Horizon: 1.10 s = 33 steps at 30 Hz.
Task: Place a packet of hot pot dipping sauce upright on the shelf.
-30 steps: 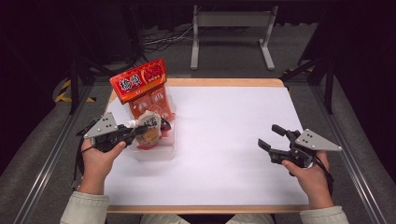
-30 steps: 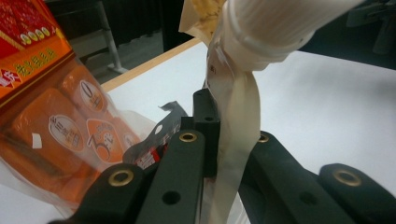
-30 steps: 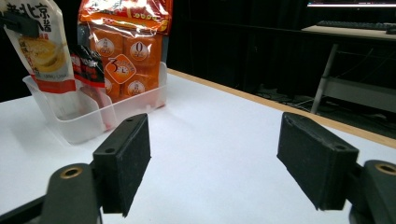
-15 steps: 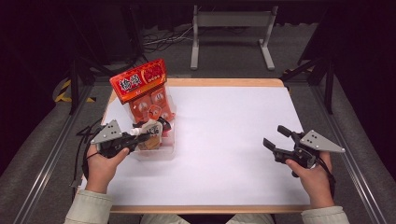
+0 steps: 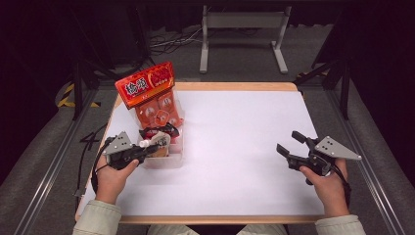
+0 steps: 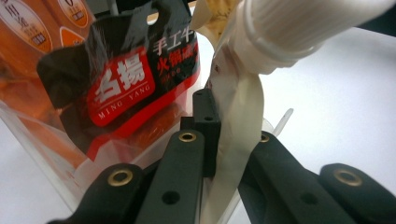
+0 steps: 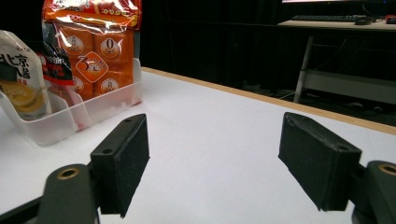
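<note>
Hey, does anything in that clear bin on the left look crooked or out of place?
The tall orange snack bag leans back, jutting over the far rim of the clear plastic bin. The left gripper is shut on a white spouted pouch, partly lowered into the bin. Nothing looks spilled or torn.

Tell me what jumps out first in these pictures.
The tall orange snack bag stands out, upright in the clear plastic bin at the table's left side. Right by it, the left gripper is shut on a cream spouted pouch at the bin's near end. The right gripper hovers open over the bare white tabletop.
</note>
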### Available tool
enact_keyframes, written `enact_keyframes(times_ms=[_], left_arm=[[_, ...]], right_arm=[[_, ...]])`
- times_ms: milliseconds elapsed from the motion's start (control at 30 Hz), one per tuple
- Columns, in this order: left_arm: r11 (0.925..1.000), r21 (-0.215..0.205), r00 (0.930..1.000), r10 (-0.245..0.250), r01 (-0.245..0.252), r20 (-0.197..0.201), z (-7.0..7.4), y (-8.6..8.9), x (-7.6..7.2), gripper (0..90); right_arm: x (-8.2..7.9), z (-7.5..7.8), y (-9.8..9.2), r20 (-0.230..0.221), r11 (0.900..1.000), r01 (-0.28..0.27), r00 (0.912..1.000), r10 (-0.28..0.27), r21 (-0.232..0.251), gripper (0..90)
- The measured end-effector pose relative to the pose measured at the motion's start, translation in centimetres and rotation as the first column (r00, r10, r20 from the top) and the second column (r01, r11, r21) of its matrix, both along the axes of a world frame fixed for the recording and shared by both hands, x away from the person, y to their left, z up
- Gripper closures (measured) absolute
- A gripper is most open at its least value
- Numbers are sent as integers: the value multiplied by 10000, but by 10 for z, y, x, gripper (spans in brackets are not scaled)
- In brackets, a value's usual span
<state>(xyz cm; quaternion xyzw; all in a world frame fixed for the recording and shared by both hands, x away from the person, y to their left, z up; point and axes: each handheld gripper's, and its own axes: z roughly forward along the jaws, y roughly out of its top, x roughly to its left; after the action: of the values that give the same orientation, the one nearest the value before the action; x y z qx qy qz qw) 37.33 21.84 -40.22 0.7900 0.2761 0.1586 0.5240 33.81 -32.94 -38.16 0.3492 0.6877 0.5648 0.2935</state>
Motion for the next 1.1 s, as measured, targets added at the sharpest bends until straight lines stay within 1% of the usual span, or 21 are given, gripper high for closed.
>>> enact_keyframes(times_ms=[167, 300, 433, 467, 500, 533, 700, 800, 933, 967, 1000, 1033, 1100], left_arm=[[9997, -194, 9998, 147, -149, -118, -2, 2, -1, 881], [9994, -94, 9991, 329, -332, -275, -3, 7, -4, 873], [9983, 102, 9980, 571, -569, -263, -4, 10, -5, 860], [9979, 141, 9974, 641, -637, -321, -4, 11, -6, 858], [9976, 188, 9974, 673, -668, -276, -4, 12, -6, 857], [9974, 117, 9968, 718, -715, -350, -4, 12, -6, 857], [9959, 247, 9952, 881, -871, -422, -4, 13, -5, 849], [9953, 234, 9940, 952, -940, -547, -4, 14, -6, 830], [9952, 208, 9941, 966, -957, -500, -3, 12, -6, 764], [9950, 164, 9938, 997, -990, -495, -2, 12, -7, 735], [9947, 78, 9931, 1032, -1029, -564, -1, 12, -8, 697], [9943, 43, 9932, 1063, -1062, -466, 1, 12, -8, 650], [9917, -106, 9910, 1274, -1280, -412, 4, 11, -10, 506]], right_arm=[[1, -1, 0, -14, 10000, -8, 10000, 8, -37, 248], [0, -1, 0, -9, 10000, -1, 10000, 0, -29, 248], [1, -1, 0, -16, 10000, -13, 10000, 13, -12, 247], [1, -1, 0, -11, 10000, -24, 10000, 24, -19, 247], [1, -1, 0, 4, 10000, -48, 10000, 48, -31, 247], [1, -1, 0, 6, 10000, -70, 10000, 70, -14, 247], [1, -1, 1, -32, 10000, -79, 10000, 79, 13, 247], [2, -1, 1, -28, 10000, -98, 9999, 98, 17, 247], [2, -1, 2, -37, 10000, -81, 10000, 81, 20, 247], [2, -1, 2, -39, 10000, -88, 10000, 88, 16, 247], [2, -1, 2, -35, 10000, -95, 9999, 95, 13, 247], [2, -1, 2, -30, 9999, -106, 9999, 106, 14, 247], [2, -1, 2, -33, 9999, -104, 9999, 104, 26, 245]])
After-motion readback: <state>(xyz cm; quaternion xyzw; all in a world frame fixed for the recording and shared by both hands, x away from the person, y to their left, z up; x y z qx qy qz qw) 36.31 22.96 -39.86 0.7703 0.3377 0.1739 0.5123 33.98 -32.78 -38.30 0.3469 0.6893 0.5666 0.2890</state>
